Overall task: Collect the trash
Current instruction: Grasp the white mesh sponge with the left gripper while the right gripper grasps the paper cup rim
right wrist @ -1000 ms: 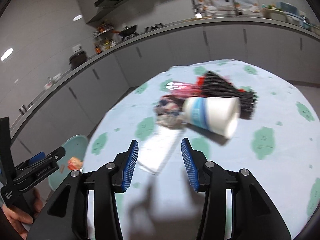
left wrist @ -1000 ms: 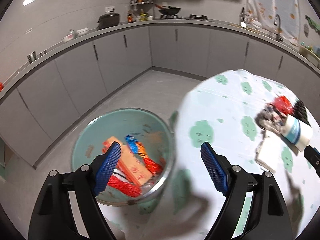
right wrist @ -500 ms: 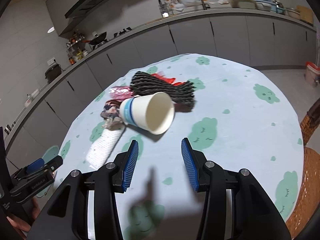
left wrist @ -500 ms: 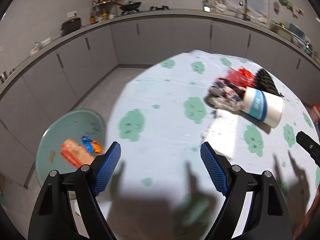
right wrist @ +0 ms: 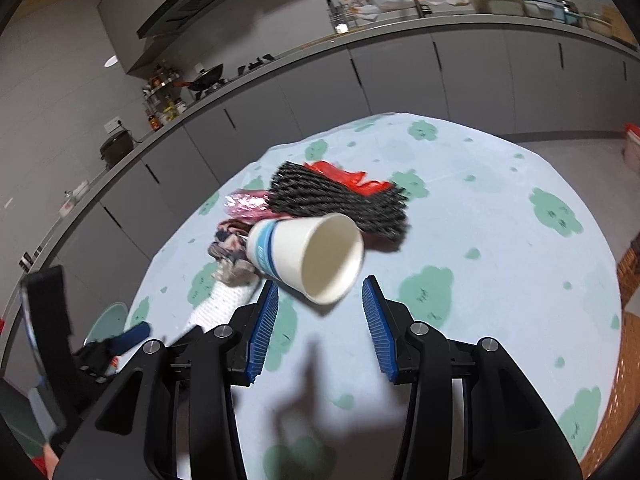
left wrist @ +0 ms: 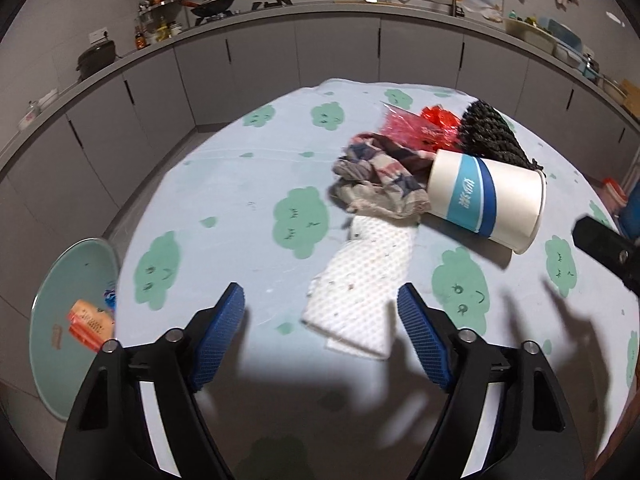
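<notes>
A white and blue paper cup (left wrist: 486,198) (right wrist: 308,260) lies on its side on the round table. Beside it lie a white paper towel (left wrist: 362,300) (right wrist: 220,304), a crumpled patterned cloth (left wrist: 380,180) (right wrist: 230,250), red plastic wrappers (left wrist: 420,126) (right wrist: 340,174) and a black woven mat (left wrist: 492,136) (right wrist: 340,200). My left gripper (left wrist: 322,338) is open and empty, just short of the paper towel. My right gripper (right wrist: 320,334) is open and empty, with the cup's mouth just ahead of its fingertips.
A green trash bin (left wrist: 60,344) with orange and red wrappers inside stands on the floor left of the table (left wrist: 240,184). The table wears a light blue cloth with green clouds. Grey kitchen cabinets (left wrist: 340,56) run along the back. A woven chair (right wrist: 628,344) stands at the right.
My left gripper swung from over the bin to the table and now faces the paper towel. My right gripper moved from the towel to in front of the cup's mouth.
</notes>
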A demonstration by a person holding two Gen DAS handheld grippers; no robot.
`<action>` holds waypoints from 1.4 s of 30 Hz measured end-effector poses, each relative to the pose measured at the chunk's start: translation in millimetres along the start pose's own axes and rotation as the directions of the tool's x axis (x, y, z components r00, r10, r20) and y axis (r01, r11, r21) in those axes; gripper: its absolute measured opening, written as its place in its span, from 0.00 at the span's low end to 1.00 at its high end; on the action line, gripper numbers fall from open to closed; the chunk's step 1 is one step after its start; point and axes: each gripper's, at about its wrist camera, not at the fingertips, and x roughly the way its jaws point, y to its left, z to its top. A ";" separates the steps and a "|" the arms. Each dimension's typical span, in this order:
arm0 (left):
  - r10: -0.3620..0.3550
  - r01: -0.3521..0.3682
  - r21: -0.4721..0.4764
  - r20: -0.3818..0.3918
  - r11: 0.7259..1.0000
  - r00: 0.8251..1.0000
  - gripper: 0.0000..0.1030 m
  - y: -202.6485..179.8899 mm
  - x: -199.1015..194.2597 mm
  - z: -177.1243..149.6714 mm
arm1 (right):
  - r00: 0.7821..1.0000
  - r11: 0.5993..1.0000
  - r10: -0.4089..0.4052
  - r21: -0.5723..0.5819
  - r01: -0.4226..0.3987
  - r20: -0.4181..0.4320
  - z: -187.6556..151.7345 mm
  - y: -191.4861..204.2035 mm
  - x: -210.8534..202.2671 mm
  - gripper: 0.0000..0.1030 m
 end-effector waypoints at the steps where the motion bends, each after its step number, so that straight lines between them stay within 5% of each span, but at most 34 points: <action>1: -0.009 0.009 0.004 -0.005 1.000 1.000 0.73 -2.9 3.0 0.3 | 1.000 1.000 0.007 -0.006 -0.007 -0.004 2.0 2.1 2.0 0.44; 11: -0.104 0.101 -0.030 -0.082 0.994 0.991 0.47 -5.6 21.8 1.9 | 0.994 0.998 0.056 0.010 -0.056 -0.095 7.3 9.9 43.7 0.35; 13: -0.118 0.116 -0.030 -0.081 0.993 0.990 0.33 -6.2 22.3 2.8 | 0.993 0.998 0.060 0.002 -0.060 -0.105 4.7 13.6 50.0 0.29; 15: -0.135 0.133 -0.030 -0.078 0.991 0.988 0.23 -6.2 22.2 3.2 | 0.991 0.998 0.070 0.005 -0.070 -0.118 1.6 14.9 52.9 0.12; 18: -0.157 0.155 -0.039 -0.073 0.987 0.985 0.16 -3.8 20.5 1.6 | 0.991 0.997 0.077 0.000 -0.077 -0.113 -0.7 16.8 48.2 0.06; 28: -0.178 0.178 -0.066 0.002 0.982 0.984 0.15 15.6 -24.6 -10.6 | 0.995 0.995 0.093 -0.031 -0.093 -0.022 -5.6 26.0 -3.0 0.04; 42: -0.081 0.089 -0.116 0.072 0.989 0.994 0.15 48.3 -66.5 -25.3 | 0.995 0.991 0.101 -0.087 -0.101 -0.002 -24.1 53.1 -33.7 0.04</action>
